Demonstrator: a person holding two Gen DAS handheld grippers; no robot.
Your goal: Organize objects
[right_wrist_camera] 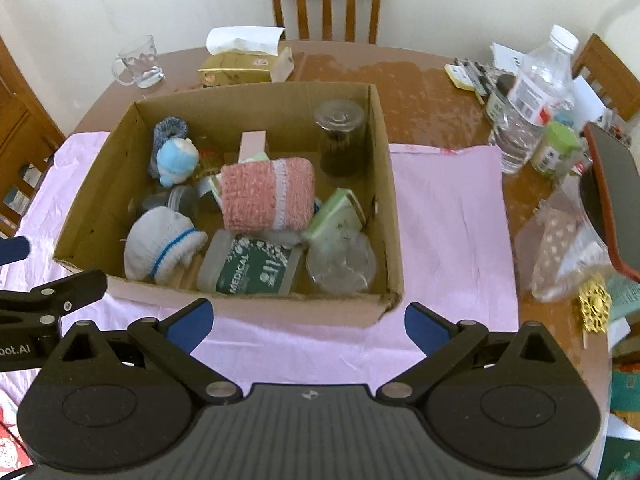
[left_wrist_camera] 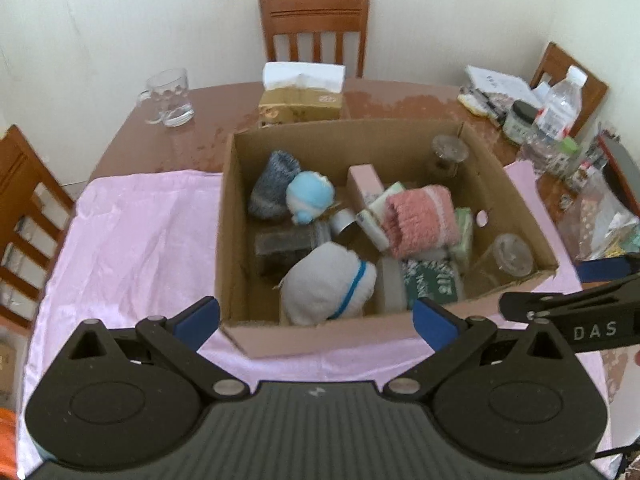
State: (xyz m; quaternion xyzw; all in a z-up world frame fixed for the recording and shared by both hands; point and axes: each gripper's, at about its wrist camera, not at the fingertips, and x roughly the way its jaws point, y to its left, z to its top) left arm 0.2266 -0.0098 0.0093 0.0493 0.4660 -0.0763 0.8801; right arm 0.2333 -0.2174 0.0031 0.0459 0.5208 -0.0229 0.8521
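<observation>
An open cardboard box (left_wrist_camera: 256, 336) (right_wrist_camera: 248, 306) rests on a pink cloth (left_wrist_camera: 132, 240) (right_wrist_camera: 448, 216). Inside lie a pink rolled sock (left_wrist_camera: 420, 220) (right_wrist_camera: 266, 196), a white sock with a blue stripe (left_wrist_camera: 324, 284) (right_wrist_camera: 160, 246), a light blue sock (left_wrist_camera: 310, 196) (right_wrist_camera: 176, 160), a grey sock (left_wrist_camera: 272, 188) (right_wrist_camera: 170, 130), a green medical pack (left_wrist_camera: 430, 280) (right_wrist_camera: 252, 268), jars and small boxes. My left gripper (left_wrist_camera: 316, 320) hangs open before the box's near wall, holding nothing. My right gripper (right_wrist_camera: 308, 324) is open and empty too, just short of the box's near right corner.
A glass mug (left_wrist_camera: 168, 96) (right_wrist_camera: 138, 62) and a tissue box (left_wrist_camera: 302, 92) (right_wrist_camera: 244, 58) stand behind the box. Water bottles (right_wrist_camera: 528, 96), jars, papers and plastic bags crowd the table's right side. Wooden chairs (left_wrist_camera: 314, 28) surround the table.
</observation>
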